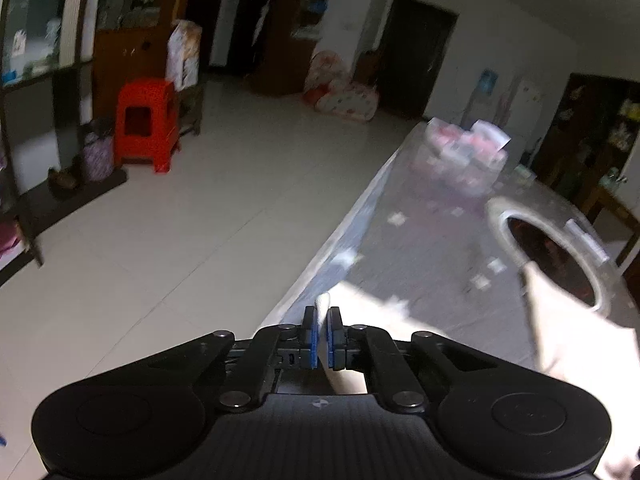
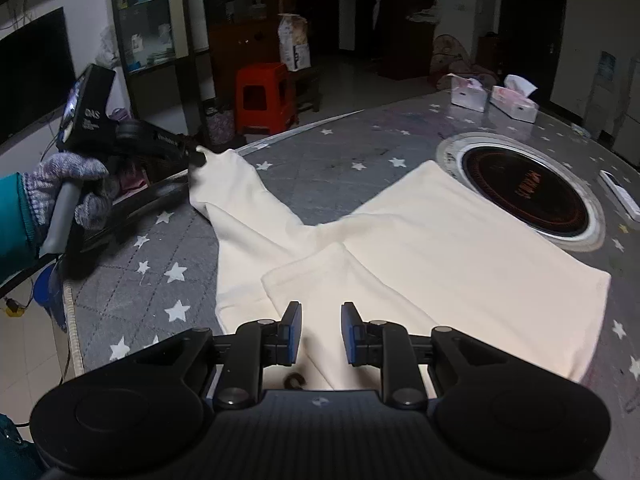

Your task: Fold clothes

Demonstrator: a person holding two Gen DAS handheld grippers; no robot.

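A cream long-sleeved garment [image 2: 460, 248] lies spread on the grey star-patterned table cover [image 2: 152, 280]. One sleeve [image 2: 240, 188] stretches up and to the left, its cuff pinched in my left gripper [image 2: 198, 158], which a gloved hand [image 2: 68, 188] holds. In the left wrist view my left gripper [image 1: 322, 320] is shut on that white cuff [image 1: 322, 302], with more of the garment [image 1: 568, 320] at the right. My right gripper [image 2: 320, 316] hovers open just above the folded near part of the garment, nothing between its fingers.
A round black induction hob [image 2: 524, 192] is set into the table beyond the garment. Two tissue boxes [image 2: 492, 98] stand at the far edge and a white remote [image 2: 622, 200] lies at the right. A red stool [image 2: 264, 96] and shelves [image 2: 160, 20] stand past the table's left edge.
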